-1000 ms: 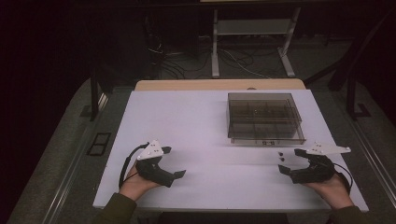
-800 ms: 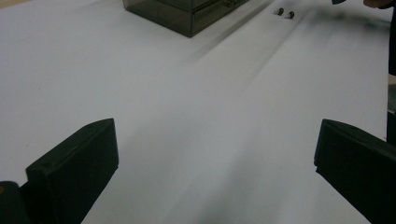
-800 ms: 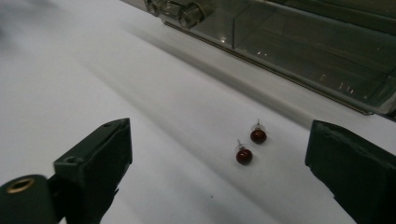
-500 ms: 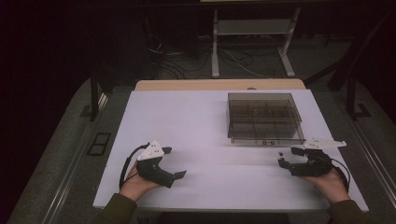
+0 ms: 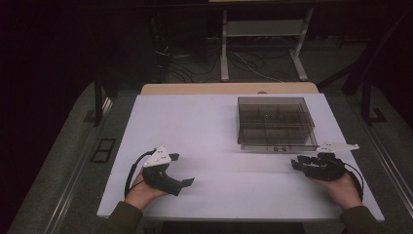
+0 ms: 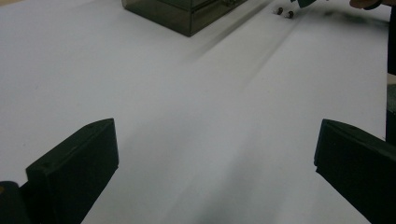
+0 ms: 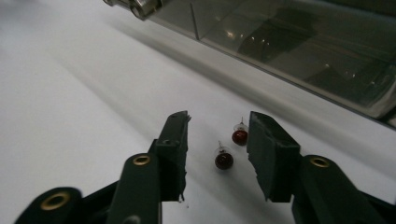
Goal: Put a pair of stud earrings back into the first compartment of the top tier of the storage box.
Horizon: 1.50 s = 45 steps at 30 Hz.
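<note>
Two small red bulbs with wire leads lie on the white table [image 5: 209, 126], just in front of a smoked clear compartment box [image 5: 275, 122]. In the right gripper view the nearer bulb [image 7: 224, 160] lies between the jaws and the farther bulb [image 7: 239, 136] lies by the inner face of the right-hand jaw. My right gripper [image 7: 218, 126] is open, its jaws a narrow gap apart around them, touching neither. In the high view my right gripper [image 5: 298, 163] sits low at the box's front right corner. At the front left, my left gripper [image 5: 182, 169] stands wide open with nothing in it.
The box [image 7: 303, 46] is closed, with a metal latch [image 7: 140, 7] on its front wall. The left gripper view shows open white table beyond my left gripper [image 6: 215, 154], with the box [image 6: 187, 14] and the bulbs [image 6: 285, 12] far off. Dark floor and a table frame lie behind.
My right gripper has moved forward and left toward the box front and dipped down over the bulbs. The left gripper has stayed put.
</note>
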{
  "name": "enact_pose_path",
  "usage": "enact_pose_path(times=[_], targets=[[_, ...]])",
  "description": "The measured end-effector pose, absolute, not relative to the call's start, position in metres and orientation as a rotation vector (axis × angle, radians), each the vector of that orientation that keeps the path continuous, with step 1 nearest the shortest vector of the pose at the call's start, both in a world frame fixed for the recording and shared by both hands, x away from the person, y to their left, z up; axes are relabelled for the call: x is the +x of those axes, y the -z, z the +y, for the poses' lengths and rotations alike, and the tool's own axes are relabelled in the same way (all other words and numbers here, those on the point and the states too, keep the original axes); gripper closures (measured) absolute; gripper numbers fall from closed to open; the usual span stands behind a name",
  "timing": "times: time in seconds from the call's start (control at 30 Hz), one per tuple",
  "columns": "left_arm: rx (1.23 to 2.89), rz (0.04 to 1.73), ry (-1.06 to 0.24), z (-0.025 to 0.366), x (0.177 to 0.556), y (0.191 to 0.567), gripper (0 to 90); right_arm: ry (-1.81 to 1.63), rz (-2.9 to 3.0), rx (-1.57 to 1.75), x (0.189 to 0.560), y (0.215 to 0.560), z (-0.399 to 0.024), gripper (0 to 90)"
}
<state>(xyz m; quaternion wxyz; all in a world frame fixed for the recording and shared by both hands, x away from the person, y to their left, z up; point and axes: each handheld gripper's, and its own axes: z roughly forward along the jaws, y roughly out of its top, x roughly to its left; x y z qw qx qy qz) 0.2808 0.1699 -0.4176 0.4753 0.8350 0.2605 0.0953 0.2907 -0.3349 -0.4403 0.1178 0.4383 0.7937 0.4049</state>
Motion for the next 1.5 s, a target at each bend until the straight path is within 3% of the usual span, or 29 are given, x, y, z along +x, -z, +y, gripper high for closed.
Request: enact_pose_path(times=[0.27, 0.8, 1.5], targets=[[2.045, 0.632, -0.232, 0.170, 0.280, 0.418, 0.0, -1.136, 2.345, 1.265, 0.294, 0.446, -0.333, 69.5], [2.045, 0.633, -0.232, 0.170, 0.280, 0.418, 0.0, -1.057, 2.383, 1.243, 0.295, 0.453, -0.329, 77.5], [2.060, 0.630, -0.222, 0.169, 0.280, 0.421, 0.0, -1.104, 2.390, 1.211, 0.287, 0.441, -0.333, 78.6]])
